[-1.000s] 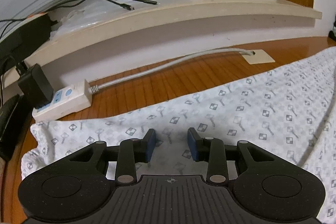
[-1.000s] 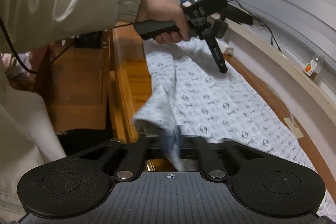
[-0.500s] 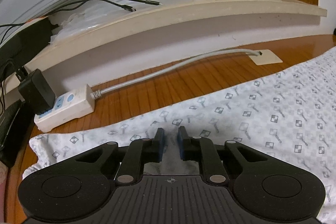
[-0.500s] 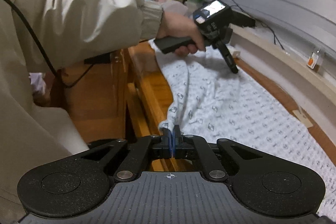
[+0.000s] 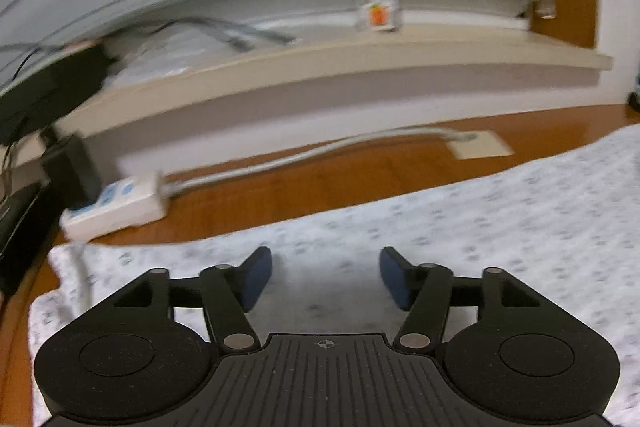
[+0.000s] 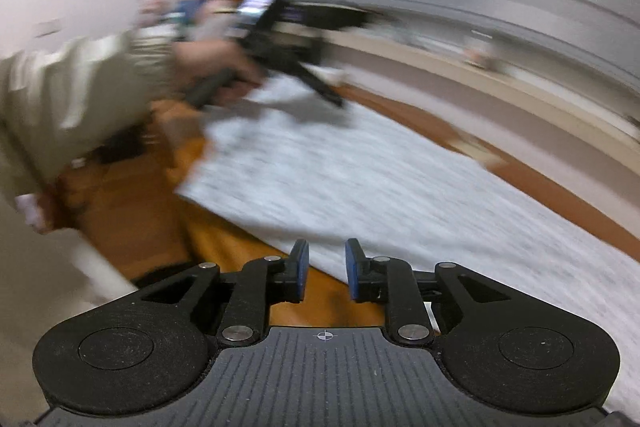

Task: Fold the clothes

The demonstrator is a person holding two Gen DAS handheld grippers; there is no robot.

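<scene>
Garment: white patterned cloth [image 5: 500, 227] lies spread flat along the wooden tabletop [image 5: 360, 179], running from my left tool toward my right; print too blurred to read.
Left gripper: my left gripper [image 5: 326, 277] is released, jaws wide apart, nothing between them, cloth directly underneath; cannot tell if the pads [image 5: 256, 277] touch it.
Right gripper: my right gripper [image 6: 326, 273] is released too, jaws parted with a narrow gap, empty. It sits over the near edge of the cloth [image 6: 360, 187], bare wood showing below the gap.
Left hand: my hand [image 6: 216, 67] grips the left tool's handle at the far end of the cloth, beige sleeve [image 6: 80, 99] behind it; all motion-blurred.
Power strip: white power strip [image 5: 116, 205] on the table just beyond the cloth's far left corner, black adapter [image 5: 74, 167] plugged in, grey cable [image 5: 320, 151] running right to a pale plate [image 5: 480, 145] on the wood.
Ledge: cream sill [image 5: 320, 71] runs behind the table; small bottle [image 5: 378, 11] with an orange label stands on it, dark cables [image 5: 224, 31] lying to its left.
Left edge: black object [image 5: 20, 227] beside the table corner, partly cut off.
In the way: nothing on top of the cloth; power strip and cable are close to its back edge but apart from it.
Blur: both views smeared, fine detail unreadable.
</scene>
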